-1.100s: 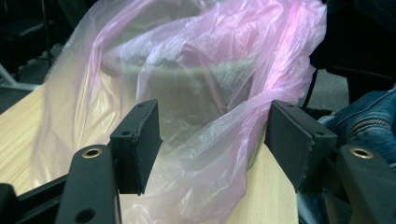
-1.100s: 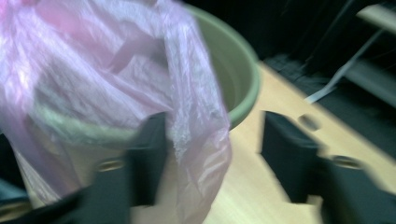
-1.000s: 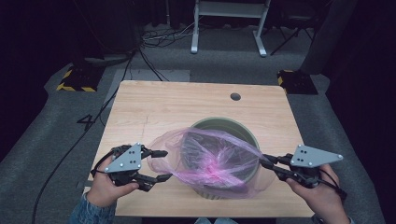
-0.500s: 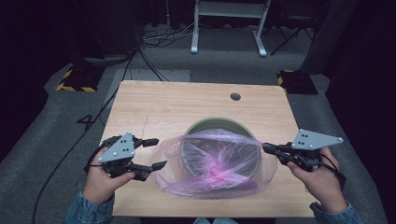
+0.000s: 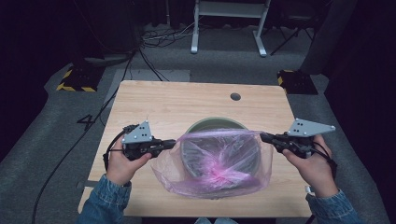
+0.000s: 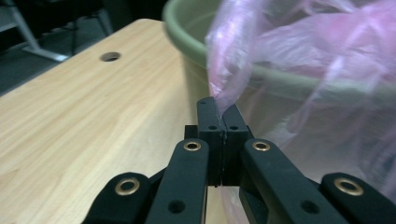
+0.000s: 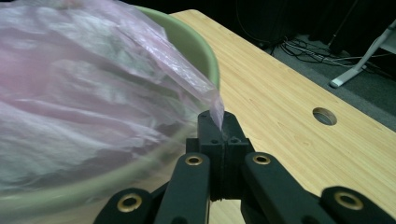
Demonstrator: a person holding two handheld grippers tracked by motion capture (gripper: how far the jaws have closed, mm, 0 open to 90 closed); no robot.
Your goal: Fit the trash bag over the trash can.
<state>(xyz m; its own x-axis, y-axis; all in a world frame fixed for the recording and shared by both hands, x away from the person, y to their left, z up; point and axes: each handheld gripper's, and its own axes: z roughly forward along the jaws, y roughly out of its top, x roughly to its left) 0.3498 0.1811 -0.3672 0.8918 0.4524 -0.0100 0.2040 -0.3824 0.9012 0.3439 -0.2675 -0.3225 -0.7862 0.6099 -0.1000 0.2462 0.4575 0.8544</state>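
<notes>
A thin pink plastic bag (image 5: 219,158) is stretched wide over a green round bin (image 5: 215,125) that stands near the table's front middle. My left gripper (image 5: 173,143) is shut on the bag's left edge, and in the left gripper view the pink bag (image 6: 289,51) runs into the closed left gripper (image 6: 222,108) beside the green bin (image 6: 187,28). My right gripper (image 5: 262,136) is shut on the bag's right edge. The right gripper view has the pink bag (image 7: 93,88) pinched in the right gripper (image 7: 218,122) over the bin's rim (image 7: 201,46).
The wooden table (image 5: 163,102) has a round cable hole (image 5: 235,96) at the back right. Bare wood lies behind and to both sides of the bin. Cables and a white stand (image 5: 229,18) are on the floor beyond the table.
Both grippers have moved apart and farther back, pulling the bag's mouth wide and taut across the bin's top. The left gripper has levelled out.
</notes>
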